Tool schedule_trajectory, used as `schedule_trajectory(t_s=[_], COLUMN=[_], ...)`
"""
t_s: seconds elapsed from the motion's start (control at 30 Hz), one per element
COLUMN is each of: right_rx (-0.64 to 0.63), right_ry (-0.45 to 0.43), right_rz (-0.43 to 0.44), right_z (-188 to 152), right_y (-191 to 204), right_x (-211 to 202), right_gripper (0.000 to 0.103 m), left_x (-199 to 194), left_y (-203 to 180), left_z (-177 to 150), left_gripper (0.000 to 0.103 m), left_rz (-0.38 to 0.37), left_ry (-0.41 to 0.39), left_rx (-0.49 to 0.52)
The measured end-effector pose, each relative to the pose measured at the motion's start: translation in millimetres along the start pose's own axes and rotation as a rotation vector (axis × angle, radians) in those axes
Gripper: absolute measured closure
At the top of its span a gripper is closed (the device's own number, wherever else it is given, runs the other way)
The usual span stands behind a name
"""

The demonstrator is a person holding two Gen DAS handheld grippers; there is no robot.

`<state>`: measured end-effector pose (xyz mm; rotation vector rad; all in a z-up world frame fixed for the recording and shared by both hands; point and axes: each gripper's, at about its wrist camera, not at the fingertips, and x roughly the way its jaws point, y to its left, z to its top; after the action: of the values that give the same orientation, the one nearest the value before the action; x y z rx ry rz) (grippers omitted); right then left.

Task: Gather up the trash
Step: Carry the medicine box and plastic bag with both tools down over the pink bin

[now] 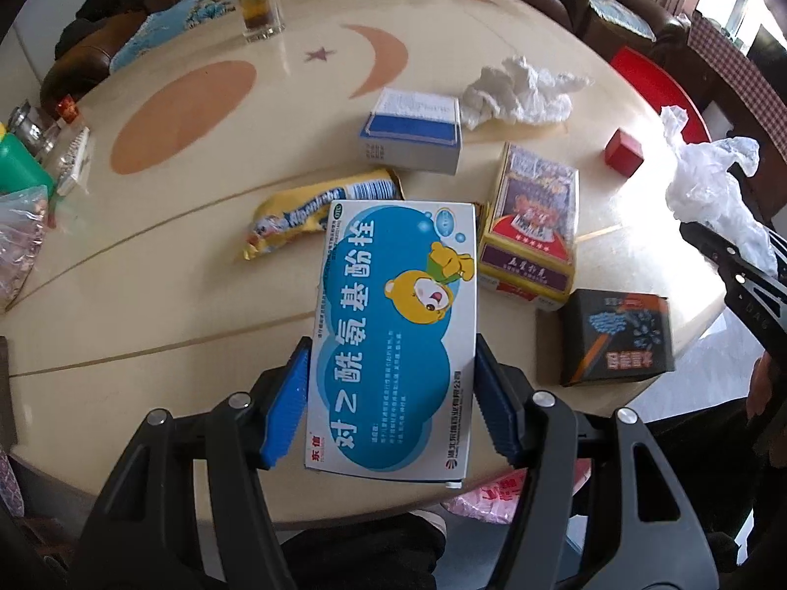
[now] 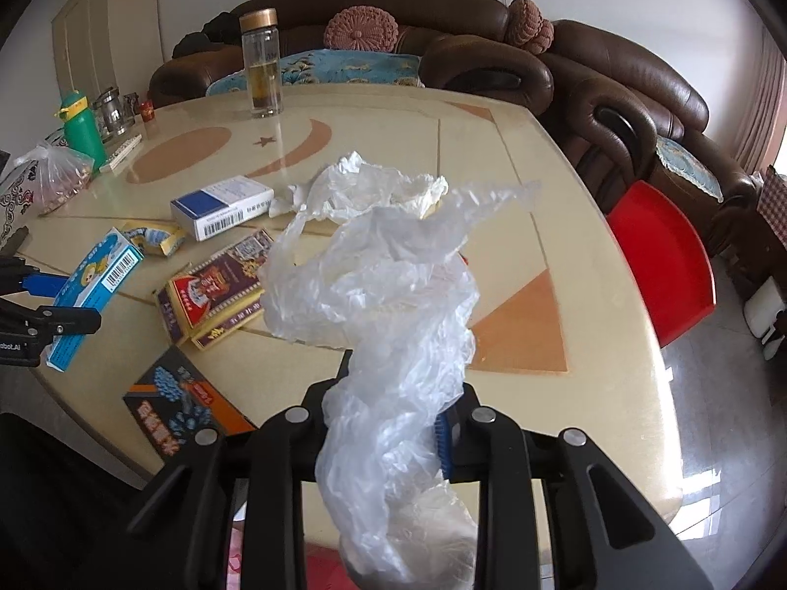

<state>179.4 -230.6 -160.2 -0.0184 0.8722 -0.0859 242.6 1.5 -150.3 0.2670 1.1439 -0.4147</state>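
Observation:
My left gripper point(image 1: 391, 396) is shut on a blue and white medicine box point(image 1: 393, 334) with a cartoon bear, held above the table's near edge; the box also shows in the right wrist view point(image 2: 93, 290). My right gripper point(image 2: 393, 423) is shut on a clear crumpled plastic bag point(image 2: 388, 305), which hides the left finger. On the table lie a yellow snack wrapper point(image 1: 315, 211), a blue and white box point(image 1: 413, 132), a crumpled tissue point(image 1: 521, 91), a yellow and red box point(image 1: 533, 226), a black box point(image 1: 620, 339) and a small red box point(image 1: 623, 151).
A glass bottle of tea point(image 2: 260, 64) stands at the far side of the beige table point(image 2: 565, 246). A green bottle point(image 2: 81, 128), jars and a bag of snacks point(image 2: 59, 177) sit at the left. A red stool point(image 2: 659, 260) and brown sofas point(image 2: 629, 88) stand beyond.

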Motion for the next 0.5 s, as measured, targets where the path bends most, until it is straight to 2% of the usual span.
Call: schedule_trajectory(t_s=[0.27,0.5], right_rx=[0.016,0.015], right_ry=[-0.033,-0.064], right_rz=[-0.003,0.001], right_z=[4.5,2.9], right_y=[-0.1,7.4], right_x=[-33.9,-74.0], right_gripper=[0.076,0.076], left_x=[-42.4,-83.8], left_y=[-10.0,-21.8], left_z=[-16.5,-29.6], left_gripper=[0.041,0.041], left_rz=[0.022,0.01], left_ry=[-0.069,-0.132], left_rx=[-0.012,0.0])
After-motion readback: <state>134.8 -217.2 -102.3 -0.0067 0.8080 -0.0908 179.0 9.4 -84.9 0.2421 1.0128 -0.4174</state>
